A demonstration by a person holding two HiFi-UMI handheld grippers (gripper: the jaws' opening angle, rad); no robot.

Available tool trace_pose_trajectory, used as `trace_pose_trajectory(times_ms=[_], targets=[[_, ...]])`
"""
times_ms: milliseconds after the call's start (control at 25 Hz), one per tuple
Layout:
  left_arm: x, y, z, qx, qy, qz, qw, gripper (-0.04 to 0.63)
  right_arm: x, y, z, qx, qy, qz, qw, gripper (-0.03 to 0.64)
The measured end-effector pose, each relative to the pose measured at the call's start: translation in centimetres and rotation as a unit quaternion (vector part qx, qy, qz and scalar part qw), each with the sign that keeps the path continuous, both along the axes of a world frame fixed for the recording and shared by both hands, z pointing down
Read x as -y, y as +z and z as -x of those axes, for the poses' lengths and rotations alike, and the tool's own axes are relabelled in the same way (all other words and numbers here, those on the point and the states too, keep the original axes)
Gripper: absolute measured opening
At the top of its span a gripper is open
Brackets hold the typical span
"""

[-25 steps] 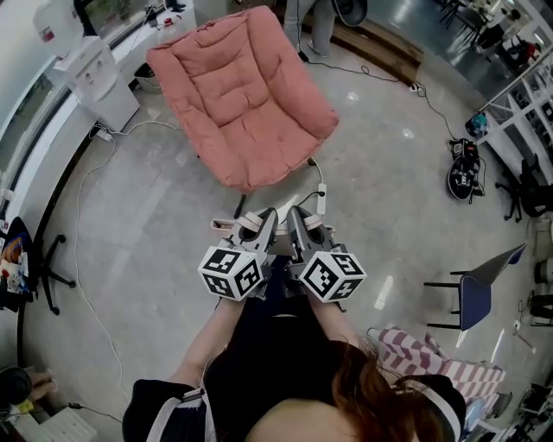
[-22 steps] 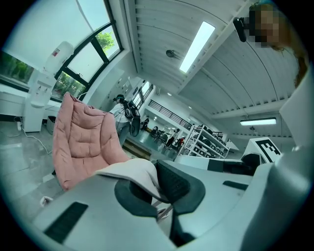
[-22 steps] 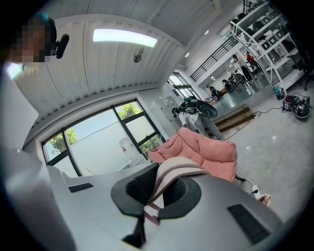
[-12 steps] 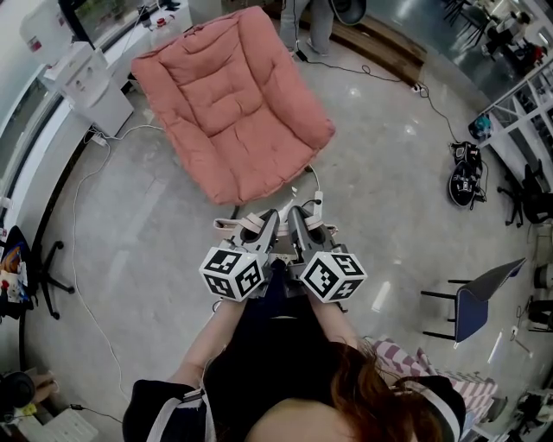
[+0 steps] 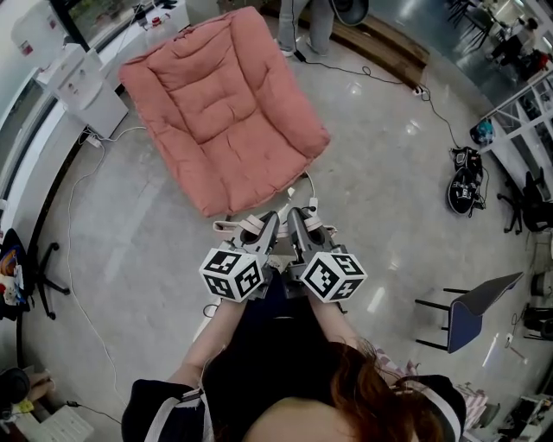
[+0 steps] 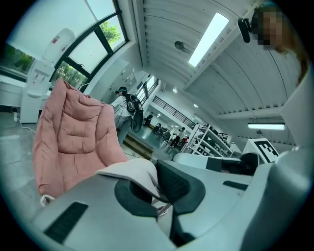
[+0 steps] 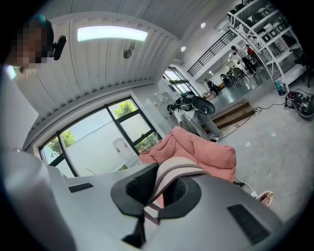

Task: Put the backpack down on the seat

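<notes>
The seat is a pink padded chair [image 5: 220,104] on the floor just ahead of me, also in the left gripper view [image 6: 73,137] and the right gripper view [image 7: 201,147]. My left gripper [image 5: 259,226] is shut on a pale pink backpack strap [image 6: 135,171]. Close beside it, my right gripper [image 5: 302,223] is shut on the other strap [image 7: 174,171]. Both grippers are held side by side short of the chair's front edge. The backpack's body is hidden under the grippers and my arms.
A white water dispenser [image 5: 82,82] stands left of the chair, and cables [image 5: 73,224] trail over the floor. At the right are a blue chair [image 5: 471,306], a black device [image 5: 464,177] and shelving [image 5: 527,95]. A person's legs [image 5: 307,22] stand behind the pink chair.
Both grippers have moved together toward the pink chair, whose front edge is now nearer to them. Their hold on the straps is unchanged.
</notes>
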State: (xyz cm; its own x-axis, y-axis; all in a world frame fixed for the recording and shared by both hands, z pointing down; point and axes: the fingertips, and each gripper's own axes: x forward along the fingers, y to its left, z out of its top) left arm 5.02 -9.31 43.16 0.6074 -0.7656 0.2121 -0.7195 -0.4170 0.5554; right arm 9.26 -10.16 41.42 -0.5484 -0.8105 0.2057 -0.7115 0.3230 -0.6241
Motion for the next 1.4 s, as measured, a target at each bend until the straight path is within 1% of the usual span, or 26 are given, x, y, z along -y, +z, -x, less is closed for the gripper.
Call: trace_pose_trajectory(times_ms=[160,440,680,1040,1240,1400], targets=[[2.1,0.5,-0.8,-0.003,-0.006,0.006,1.0,0.017,2.2,0.4,-0.7,0.001,-0.008,0.005,1.0,0.032],[5.5,0.9,-2.3,-0.001,-0.015,0.004,0.9999,0.018,5.6,0.9,-2.2,0.003,-0.019,0.005,1.0,0.032],[7.7,0.9,-3.3,-0.006,-0.026,0.006,0.9996,0.017,8.1,0.7,-3.2,0.006,-0.029,0.004,1.0,0.034],[8.7,0.9,-4.1,0.002,-0.025,-0.008,0.9997,0.017,9.3,0.5,-3.6,0.017,-0.04,-0.006,0.999,0.032],[8.7,0.2,-3.2,-0.001,-0.027,-0.006,0.9996,0.018,9.4,0.0,-2.8,0.02,-0.048,-0.004,0.999,0.032],[9.0,0.1,-3.1,-0.005,-0.032,-0.007,0.9994,0.018,9.6,0.1,-2.5,0.021,-0.067,-0.002,0.998,0.034]])
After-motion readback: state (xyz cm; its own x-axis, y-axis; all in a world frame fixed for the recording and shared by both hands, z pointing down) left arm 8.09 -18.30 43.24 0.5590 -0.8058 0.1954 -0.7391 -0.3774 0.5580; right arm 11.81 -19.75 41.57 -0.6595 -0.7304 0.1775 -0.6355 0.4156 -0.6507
